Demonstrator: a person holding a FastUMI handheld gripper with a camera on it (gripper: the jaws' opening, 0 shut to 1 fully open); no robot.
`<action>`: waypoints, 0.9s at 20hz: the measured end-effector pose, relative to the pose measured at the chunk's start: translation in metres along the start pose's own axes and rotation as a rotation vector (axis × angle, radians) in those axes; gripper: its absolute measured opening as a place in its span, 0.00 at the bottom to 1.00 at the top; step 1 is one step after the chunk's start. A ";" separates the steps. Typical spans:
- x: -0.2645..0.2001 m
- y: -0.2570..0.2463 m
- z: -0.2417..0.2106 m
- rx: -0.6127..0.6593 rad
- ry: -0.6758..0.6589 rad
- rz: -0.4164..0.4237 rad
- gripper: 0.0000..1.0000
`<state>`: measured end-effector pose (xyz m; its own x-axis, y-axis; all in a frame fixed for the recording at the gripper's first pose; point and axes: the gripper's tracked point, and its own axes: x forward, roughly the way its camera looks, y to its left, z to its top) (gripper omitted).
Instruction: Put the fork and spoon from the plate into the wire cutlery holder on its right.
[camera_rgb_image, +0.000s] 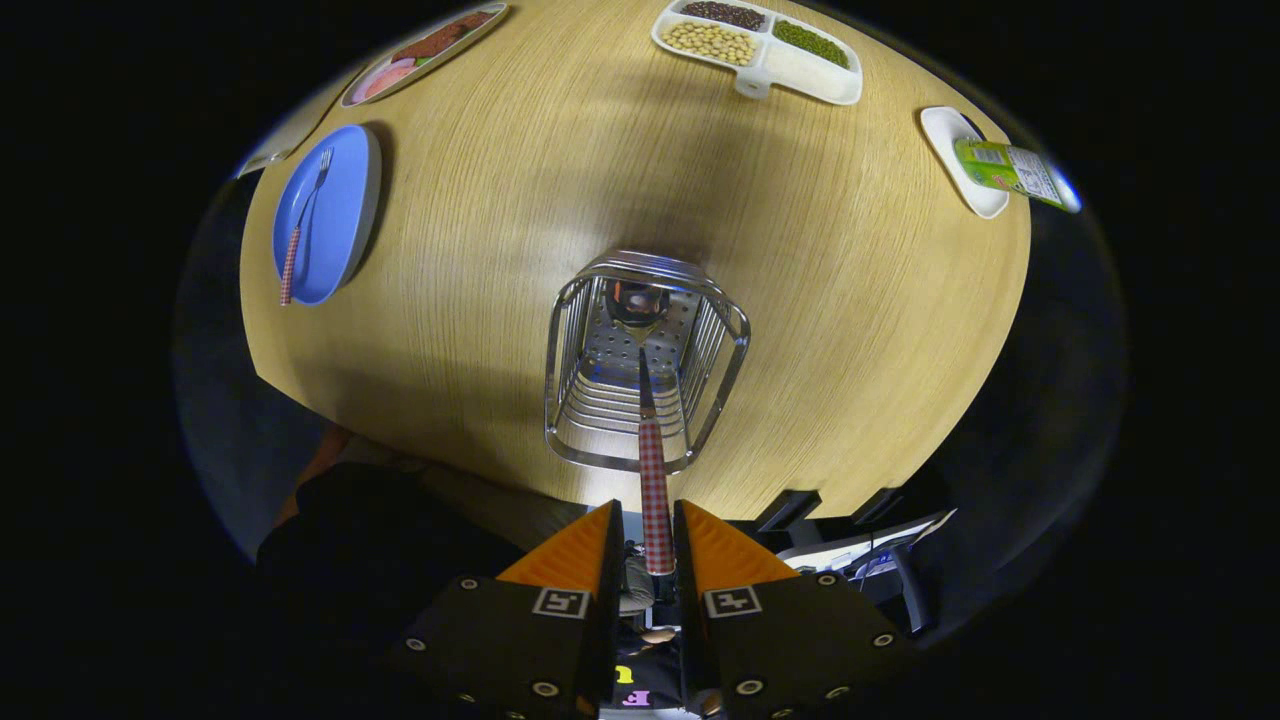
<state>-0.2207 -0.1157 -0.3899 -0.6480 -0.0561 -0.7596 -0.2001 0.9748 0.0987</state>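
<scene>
My gripper (648, 535) is shut on the red-checked handle of the spoon (652, 470). I look straight down from above the wire cutlery holder (640, 365). The spoon hangs down into it, its bowl near the perforated bottom. The fork (300, 225), with the same checked handle, lies on the blue plate (345, 190), far off to the left of the holder on the round wooden table (500, 250).
A white divided tray (760, 50) of beans lies beyond the holder. A small white dish (955, 150) bearing a green packet (1015, 172) is at the right. An oval platter (425, 52) of food lies past the blue plate. A person's dark clothing shows below the table's near edge.
</scene>
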 end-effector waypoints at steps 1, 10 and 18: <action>-0.002 0.002 0.001 0.015 -0.022 0.011 0.28; -0.047 0.023 0.022 0.162 -0.307 0.079 0.86; -0.073 0.116 0.039 -0.003 -0.469 0.113 0.95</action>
<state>-0.1678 0.0103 -0.3485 -0.2643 0.1547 -0.9520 -0.1502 0.9684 0.1990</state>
